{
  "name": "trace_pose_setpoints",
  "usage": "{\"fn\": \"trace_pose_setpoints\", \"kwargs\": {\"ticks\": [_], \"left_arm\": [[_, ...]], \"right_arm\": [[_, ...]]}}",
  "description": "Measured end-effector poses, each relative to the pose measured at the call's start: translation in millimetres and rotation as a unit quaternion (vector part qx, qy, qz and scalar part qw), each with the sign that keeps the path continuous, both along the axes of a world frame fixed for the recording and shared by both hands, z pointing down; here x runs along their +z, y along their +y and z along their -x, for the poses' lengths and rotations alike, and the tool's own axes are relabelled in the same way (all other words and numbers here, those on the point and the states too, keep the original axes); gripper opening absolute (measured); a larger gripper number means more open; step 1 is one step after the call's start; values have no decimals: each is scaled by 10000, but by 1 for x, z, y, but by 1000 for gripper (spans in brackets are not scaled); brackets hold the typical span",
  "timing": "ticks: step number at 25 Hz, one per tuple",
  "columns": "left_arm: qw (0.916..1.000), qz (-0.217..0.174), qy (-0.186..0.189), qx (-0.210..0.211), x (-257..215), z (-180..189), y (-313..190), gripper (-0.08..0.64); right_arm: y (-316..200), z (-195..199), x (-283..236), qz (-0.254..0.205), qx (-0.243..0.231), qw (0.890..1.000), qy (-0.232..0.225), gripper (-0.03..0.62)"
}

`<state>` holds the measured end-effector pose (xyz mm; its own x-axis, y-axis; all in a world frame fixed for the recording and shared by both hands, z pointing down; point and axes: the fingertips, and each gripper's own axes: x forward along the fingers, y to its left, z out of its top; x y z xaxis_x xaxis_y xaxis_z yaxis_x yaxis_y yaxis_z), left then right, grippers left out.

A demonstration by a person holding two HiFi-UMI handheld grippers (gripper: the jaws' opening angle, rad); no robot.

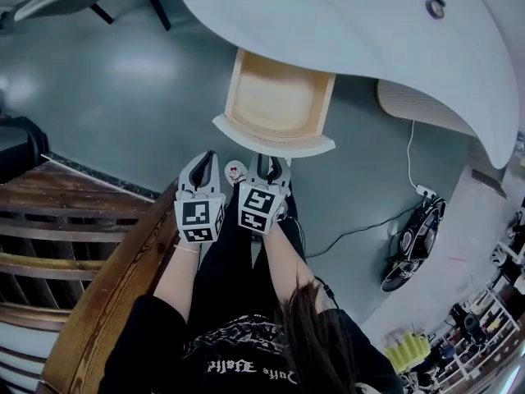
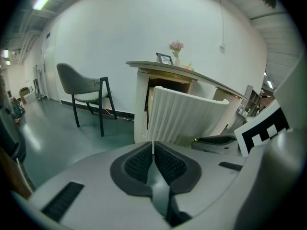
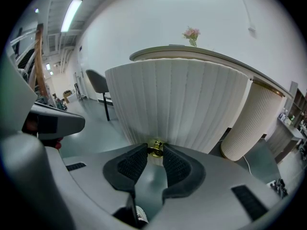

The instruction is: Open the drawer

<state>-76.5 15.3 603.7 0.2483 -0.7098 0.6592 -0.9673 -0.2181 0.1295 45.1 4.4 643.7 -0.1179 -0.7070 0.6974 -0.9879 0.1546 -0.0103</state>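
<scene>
The drawer stands pulled out from under the white desk, showing a bare wooden inside and a ribbed white front. My right gripper is shut on the small brass knob low on that front, and its pads flank the knob. In the head view the right gripper reaches to the drawer front and hides the knob. My left gripper hangs just left of it, apart from the drawer. Its jaws are shut with nothing between them.
A grey chair stands on the floor to the left of the desk. A ribbed round desk leg rises at the right. A cable and power strip and a black object lie on the floor at the right. Wooden slats lie at the left.
</scene>
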Motion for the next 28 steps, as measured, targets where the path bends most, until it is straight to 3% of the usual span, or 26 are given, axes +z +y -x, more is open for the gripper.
{"fn": "trace_pose_setpoints", "kwargs": {"ticks": [8, 12, 16, 24, 28], "left_arm": [[9999, 114, -13, 97, -4, -5, 1, 32], [9997, 127, -13, 200, -12, -7, 0, 32], [9996, 175, 9, 241, -17, -8, -2, 32], [9995, 154, 143, 250, -39, -17, 7, 32], [9994, 74, 247, 251, -58, -18, 12, 32]], "right_arm": [[-5, 0, 0, 207, -52, 9994, -272, 129], [1, 3, 2, 617, -67, 9960, -638, 244], [12, -3, 5, 913, -8, 9938, -637, 255], [42, -1, -23, 1170, -452, 9891, -768, 258], [44, 7, -46, 1059, -606, 9883, -915, 258]]}}
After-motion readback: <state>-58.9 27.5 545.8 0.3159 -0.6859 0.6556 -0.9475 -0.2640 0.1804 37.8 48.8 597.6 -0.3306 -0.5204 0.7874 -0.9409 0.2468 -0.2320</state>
